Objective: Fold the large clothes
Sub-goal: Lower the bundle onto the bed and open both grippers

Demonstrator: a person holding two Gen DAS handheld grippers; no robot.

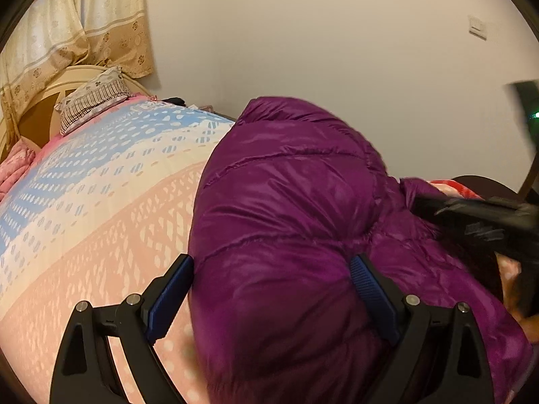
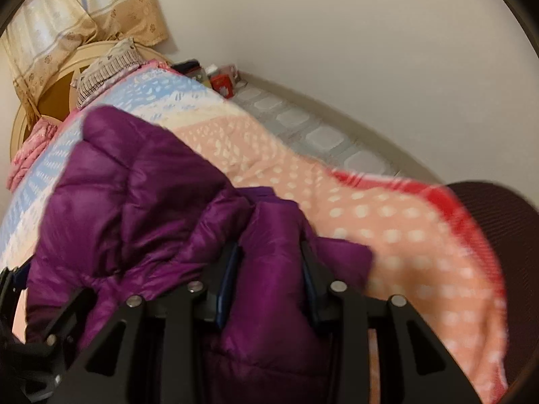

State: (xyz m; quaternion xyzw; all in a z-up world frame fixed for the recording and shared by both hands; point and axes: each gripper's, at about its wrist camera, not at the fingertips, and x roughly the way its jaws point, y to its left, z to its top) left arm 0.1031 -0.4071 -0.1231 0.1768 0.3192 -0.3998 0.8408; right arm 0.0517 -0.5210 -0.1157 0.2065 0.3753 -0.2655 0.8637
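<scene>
Looking along the left claw (image 1: 271, 298), the left wrist view shows its two blue-padded fingers wide apart, with a thick bulge of the purple down jacket (image 1: 289, 208) between them; the right pad touches the fabric, but whether the fingers press it I cannot tell. The jacket lies bunched on the bed (image 1: 84, 222), toward its near right part, over a cover of blue, cream and pink bands. Only this view shows a wall switch (image 1: 477, 29) and, at the right edge, the blurred black body of the other tool. A striped pillow (image 1: 92, 99) leans on the headboard under the curtain (image 1: 77, 30).

From the right wrist view, the right claw (image 2: 271, 266) has its fingers close together, clamped on a fold of the jacket (image 2: 134, 181), which hangs over them. Only here one sees the far side of the bed: a grey tiled floor (image 2: 313, 131), a red box (image 2: 222, 84) near the head corner, and a dark round chair seat (image 2: 505, 222) at the right.
</scene>
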